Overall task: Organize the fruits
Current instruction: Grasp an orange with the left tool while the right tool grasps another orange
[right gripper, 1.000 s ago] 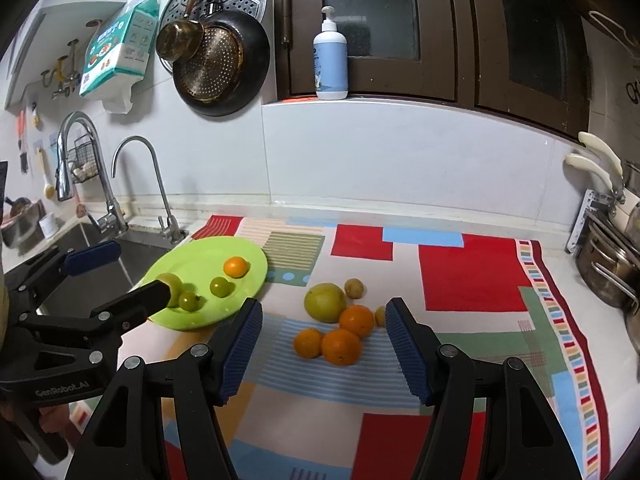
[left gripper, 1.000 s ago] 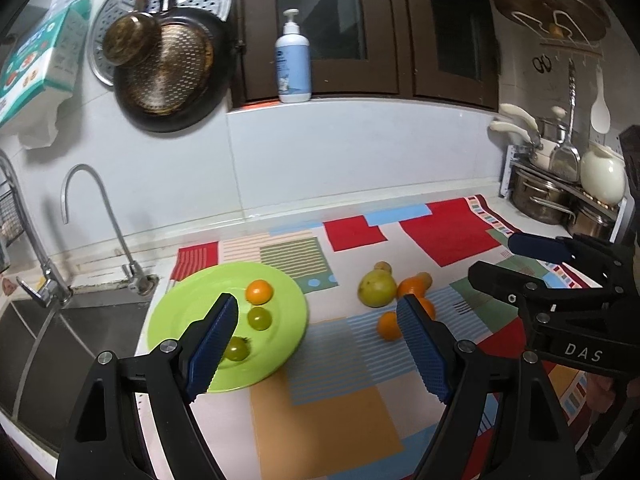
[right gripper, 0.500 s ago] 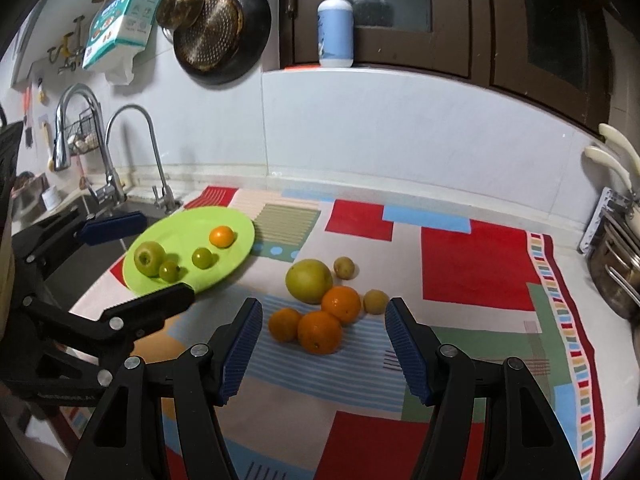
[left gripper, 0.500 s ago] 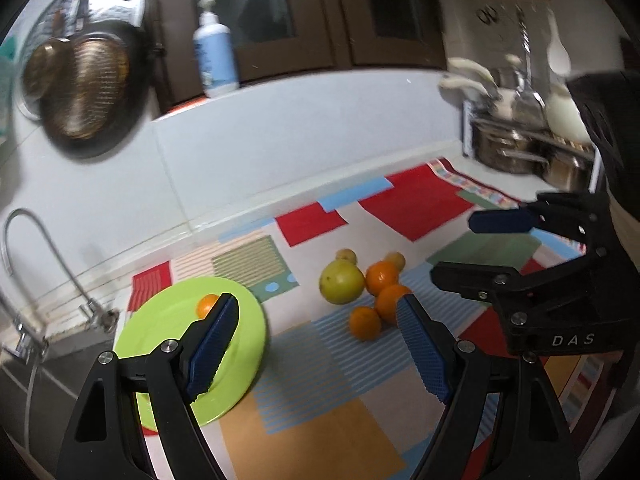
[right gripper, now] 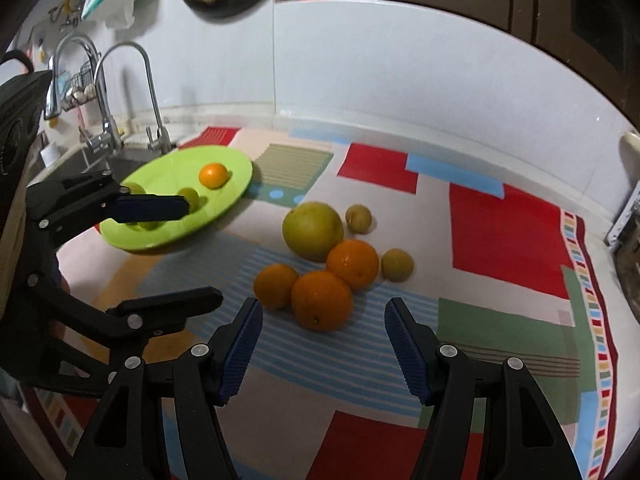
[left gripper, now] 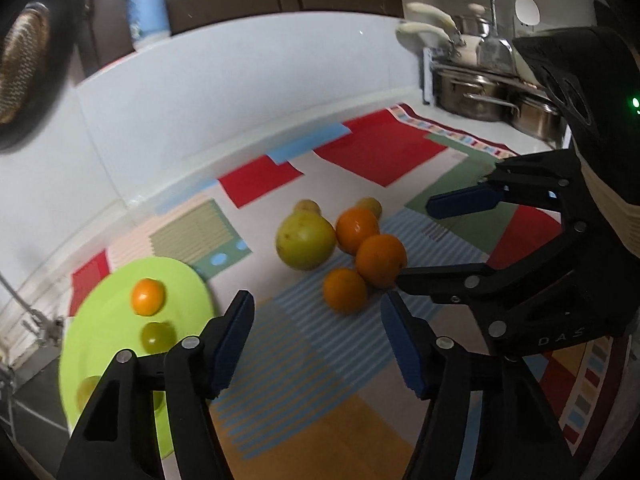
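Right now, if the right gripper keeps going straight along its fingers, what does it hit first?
Most likely the nearest orange, which sits centred just ahead of the open, empty right gripper. The smaller orange lies slightly left of that line. Depth is hard to judge through the fisheye.

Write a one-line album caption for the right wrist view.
Open right gripper hovers before three oranges on a patchwork mat, green plate beyond.

The only letters I can read are "DAS", in grey on the black body of the right hand-held gripper (left gripper: pixel 412 240). Other labels are too blurry.
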`<state>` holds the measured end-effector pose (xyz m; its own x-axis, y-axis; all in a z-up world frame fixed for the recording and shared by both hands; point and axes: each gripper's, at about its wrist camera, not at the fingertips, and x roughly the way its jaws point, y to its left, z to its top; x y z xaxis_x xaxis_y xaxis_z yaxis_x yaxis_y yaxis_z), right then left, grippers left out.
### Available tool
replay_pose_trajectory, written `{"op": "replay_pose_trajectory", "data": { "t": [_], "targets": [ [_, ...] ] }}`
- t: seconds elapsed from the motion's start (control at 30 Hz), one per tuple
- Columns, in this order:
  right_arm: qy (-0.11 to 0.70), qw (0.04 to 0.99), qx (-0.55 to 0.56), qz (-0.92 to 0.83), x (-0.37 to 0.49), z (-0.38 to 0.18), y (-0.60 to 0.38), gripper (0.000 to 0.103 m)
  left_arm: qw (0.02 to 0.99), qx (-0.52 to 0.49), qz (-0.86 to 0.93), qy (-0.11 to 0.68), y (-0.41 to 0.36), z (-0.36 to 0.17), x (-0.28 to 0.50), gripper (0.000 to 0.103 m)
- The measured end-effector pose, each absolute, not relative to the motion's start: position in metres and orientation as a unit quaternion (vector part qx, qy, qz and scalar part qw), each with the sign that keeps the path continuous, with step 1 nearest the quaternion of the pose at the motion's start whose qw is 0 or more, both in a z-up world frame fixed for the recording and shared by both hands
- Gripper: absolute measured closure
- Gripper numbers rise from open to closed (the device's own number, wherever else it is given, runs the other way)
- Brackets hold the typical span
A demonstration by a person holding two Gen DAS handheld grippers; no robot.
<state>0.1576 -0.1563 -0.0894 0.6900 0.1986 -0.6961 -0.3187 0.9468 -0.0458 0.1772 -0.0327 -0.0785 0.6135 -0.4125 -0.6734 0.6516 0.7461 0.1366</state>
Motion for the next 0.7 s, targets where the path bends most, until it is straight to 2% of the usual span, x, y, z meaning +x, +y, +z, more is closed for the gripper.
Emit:
{"op": "replay_pose_trajectory", "data": {
  "t": [0.17,0.57,0.63,0.7],
  "targets": [
    [0.382,0.908,-0.087,0.148,0.168,-0.099,-0.155,0.040,0.867,0.194,-0.321,0.328,-0.038,-0.090,0.187,0.042],
    [0.397,0.899,-0.071,0.171,0.187,-0.112,-0.159,0.056,0.855,0.165,-0.336,0.359,-0.045,-0.101,0.208,0.048],
    [0.397,0.898,-0.064,0.178,0.189,-0.112,-0.160,0.061,0.854,0.159,-0.338,0.363,-0.046,-0.102,0.211,0.050],
    [0.398,0.899,-0.062,0.175,0.189,-0.111,-0.162,0.061,0.852,0.151,-0.339,0.369,-0.048,-0.103,0.214,0.050]
  ]
}}
